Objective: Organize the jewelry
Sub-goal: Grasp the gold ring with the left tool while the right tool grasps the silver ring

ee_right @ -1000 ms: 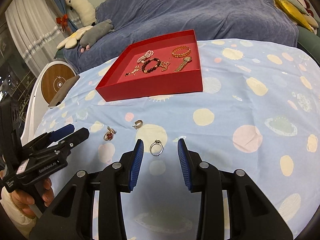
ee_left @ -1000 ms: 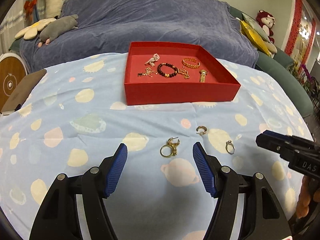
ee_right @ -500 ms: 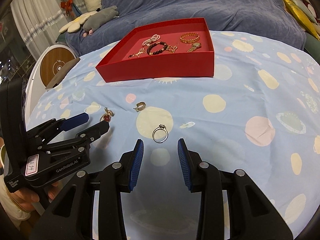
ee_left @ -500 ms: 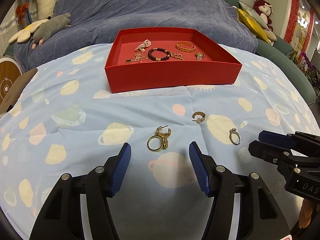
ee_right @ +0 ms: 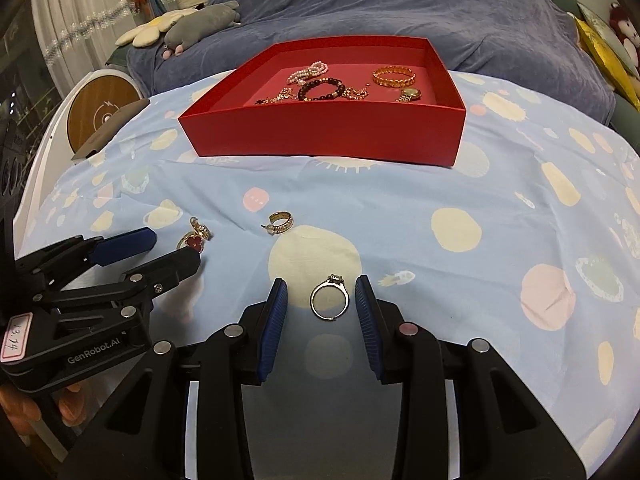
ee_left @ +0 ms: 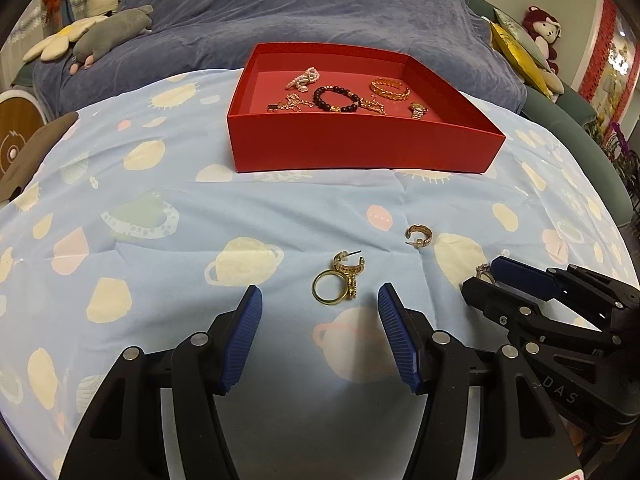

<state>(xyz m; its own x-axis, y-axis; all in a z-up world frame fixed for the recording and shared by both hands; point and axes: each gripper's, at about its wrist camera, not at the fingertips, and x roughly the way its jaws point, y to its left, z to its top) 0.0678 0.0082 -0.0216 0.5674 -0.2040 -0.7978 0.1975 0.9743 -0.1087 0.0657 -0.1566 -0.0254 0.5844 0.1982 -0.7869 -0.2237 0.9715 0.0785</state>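
A red box (ee_left: pixel 360 152) (ee_right: pixel 320 132) stands at the back of the blue patterned cloth and holds bracelets, chains and a watch. A gold ring with a gold hoop earring leaning on it (ee_left: pixel 338 284) lies just ahead of my left gripper (ee_left: pixel 320 290), which is open and touches nothing. In the right wrist view the same ring shows a red heart (ee_right: pixel 192 242), just beyond the left gripper (ee_right: pixel 176 248). A silver stone ring (ee_right: pixel 330 300) (ee_left: pixel 482 270) lies flat between the fingers of my right gripper (ee_right: pixel 321 282) (ee_left: pixel 484 276). Its jaws are closing, with gaps on both sides of the ring.
A second gold hoop earring (ee_left: pixel 419 236) (ee_right: pixel 280 222) lies on the cloth between the two gripper spots and the box. Behind the table is a sofa under a blue blanket (ee_left: pixel 320 8) with plush toys (ee_left: pixel 108 32). A round wooden disc (ee_right: pixel 100 116) stands left.
Both grippers came lower and nearer the cloth. The silver ring, earlier ahead of the right fingertips, now lies between them. The left jaws narrowed a little.
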